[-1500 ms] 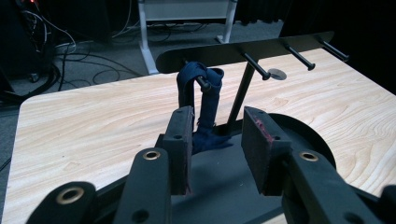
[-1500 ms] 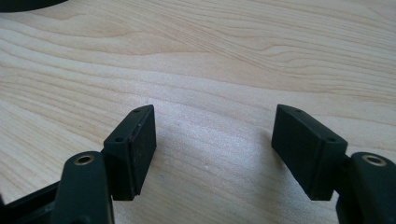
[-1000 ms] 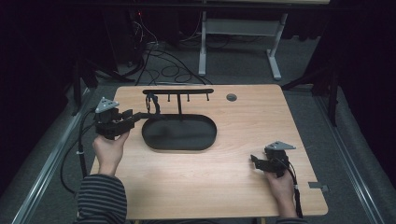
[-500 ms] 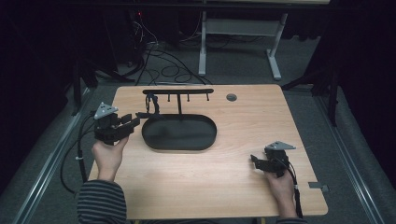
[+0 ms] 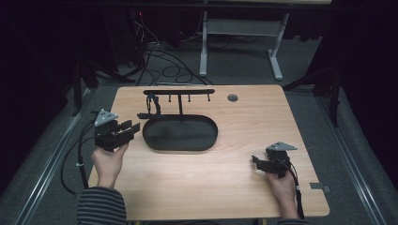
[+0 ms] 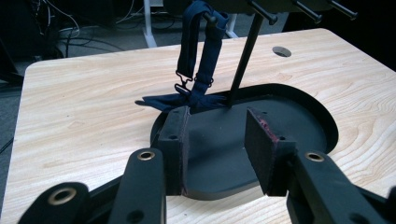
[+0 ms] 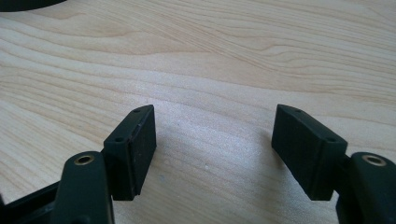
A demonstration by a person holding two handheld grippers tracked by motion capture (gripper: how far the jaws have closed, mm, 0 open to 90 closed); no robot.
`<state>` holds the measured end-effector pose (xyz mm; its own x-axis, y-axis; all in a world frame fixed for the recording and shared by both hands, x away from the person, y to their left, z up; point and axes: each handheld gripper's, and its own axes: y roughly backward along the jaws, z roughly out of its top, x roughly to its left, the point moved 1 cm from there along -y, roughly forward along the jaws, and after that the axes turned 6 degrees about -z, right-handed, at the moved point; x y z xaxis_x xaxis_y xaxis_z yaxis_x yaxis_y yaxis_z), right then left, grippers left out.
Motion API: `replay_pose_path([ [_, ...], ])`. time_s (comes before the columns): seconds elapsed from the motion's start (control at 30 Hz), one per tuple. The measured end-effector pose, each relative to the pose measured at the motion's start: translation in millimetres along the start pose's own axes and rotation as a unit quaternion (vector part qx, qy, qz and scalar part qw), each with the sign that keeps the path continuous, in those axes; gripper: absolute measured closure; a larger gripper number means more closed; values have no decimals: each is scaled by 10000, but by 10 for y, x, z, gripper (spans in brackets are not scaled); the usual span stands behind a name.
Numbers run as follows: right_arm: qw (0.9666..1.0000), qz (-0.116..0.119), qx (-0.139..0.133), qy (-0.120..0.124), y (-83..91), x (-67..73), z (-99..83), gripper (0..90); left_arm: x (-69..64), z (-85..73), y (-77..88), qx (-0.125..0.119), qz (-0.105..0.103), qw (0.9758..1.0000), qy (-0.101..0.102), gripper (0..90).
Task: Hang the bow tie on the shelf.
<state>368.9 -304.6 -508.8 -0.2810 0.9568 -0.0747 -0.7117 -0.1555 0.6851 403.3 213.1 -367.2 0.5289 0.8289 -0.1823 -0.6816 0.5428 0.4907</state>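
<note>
While dark strap [image 6: 198, 56] hangs on rack peg, left gripper [image 6: 215, 147] gapes empty, likely approaching; next: close on strap. Right gripper [image 7: 215, 149] idle, jaws apart.

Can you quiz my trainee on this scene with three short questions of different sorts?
1. True or false: the dark blue strap hangs from a peg of the black rack.
2. Which holds nothing between its open jaws? A) the left gripper alone B) the right gripper alone C) both
3. Fill in: the rack's post rises from an oval black ___ on the wooden table.

Key: 1 true, with the strap's lower end lying on the base's edge. 2 C. 3 base.
</note>
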Motion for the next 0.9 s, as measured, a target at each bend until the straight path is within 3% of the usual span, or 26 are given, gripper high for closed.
replay_pose_path([
  [0.9, 10000, -7, 0, 16, 0, 3, 0, 322, -95, -299, 27, 88, -140, 9998, 76, 597],
])
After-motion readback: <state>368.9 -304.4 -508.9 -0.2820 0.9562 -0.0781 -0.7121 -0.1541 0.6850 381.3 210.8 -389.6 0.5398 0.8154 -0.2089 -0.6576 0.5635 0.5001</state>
